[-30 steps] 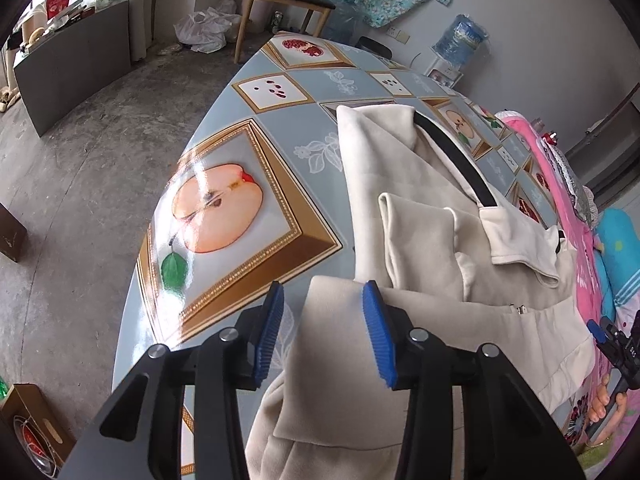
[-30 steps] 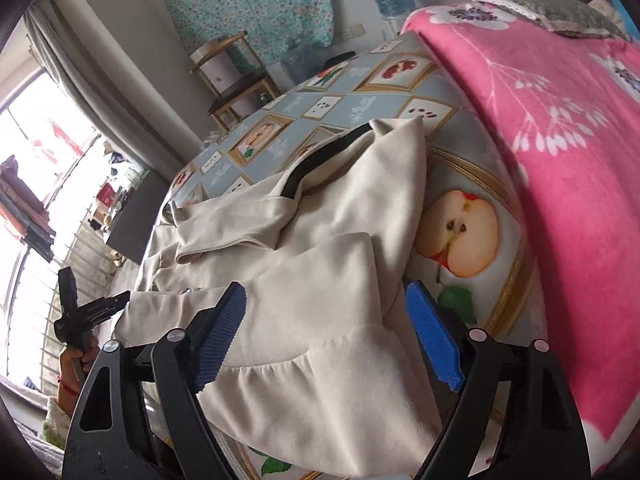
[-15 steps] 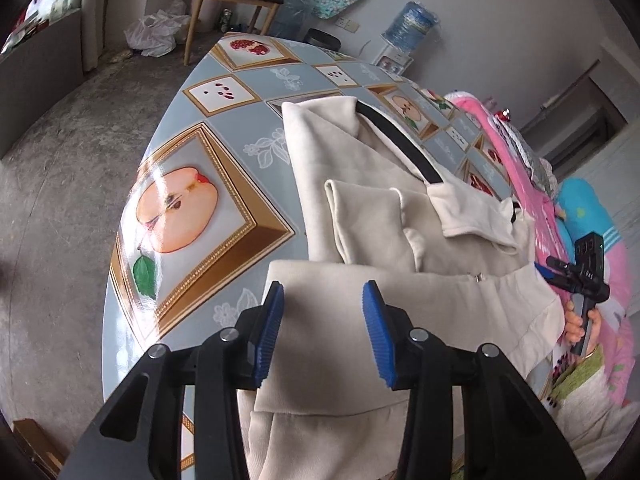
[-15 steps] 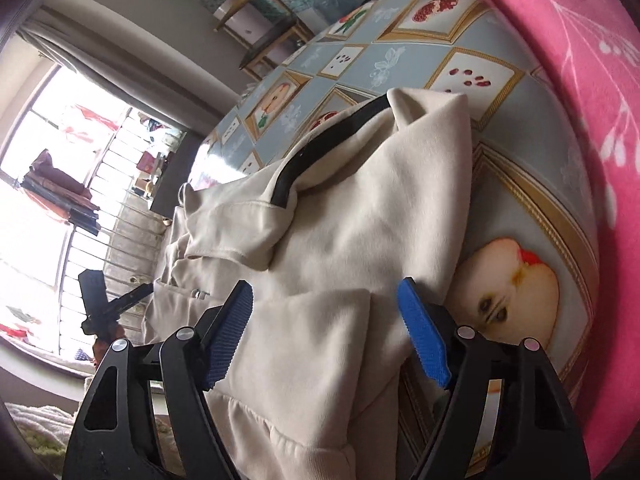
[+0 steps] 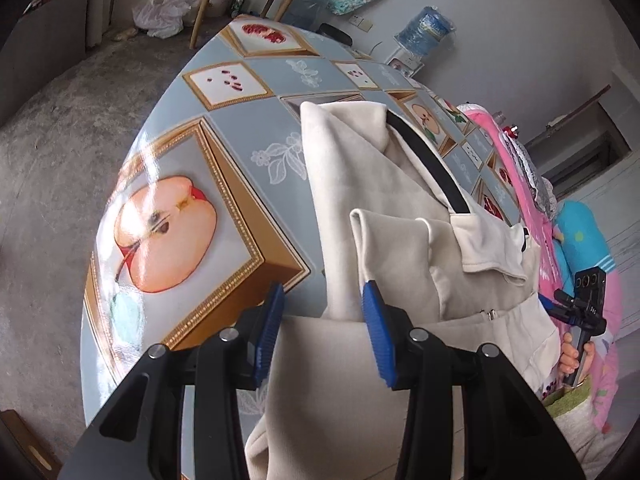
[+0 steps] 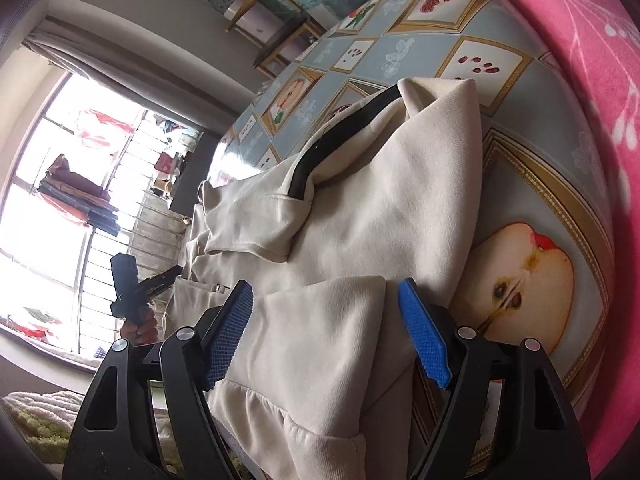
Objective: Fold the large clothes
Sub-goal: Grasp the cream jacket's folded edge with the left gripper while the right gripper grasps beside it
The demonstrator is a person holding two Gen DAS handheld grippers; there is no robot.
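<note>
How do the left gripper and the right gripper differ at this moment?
The left gripper has its jaws set narrower; the right gripper has them wider. The left sits at the cream hooded sweatshirt's edge beside the fruit-print tablecloth; the right sits over a folded panel. Both have blue pads and pinch nothing.

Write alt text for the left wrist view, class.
A cream jacket with a black collar strip lies partly folded on a table covered in a fruit-print cloth. The left tongs hover open over its near edge, blue pads apart.
</note>
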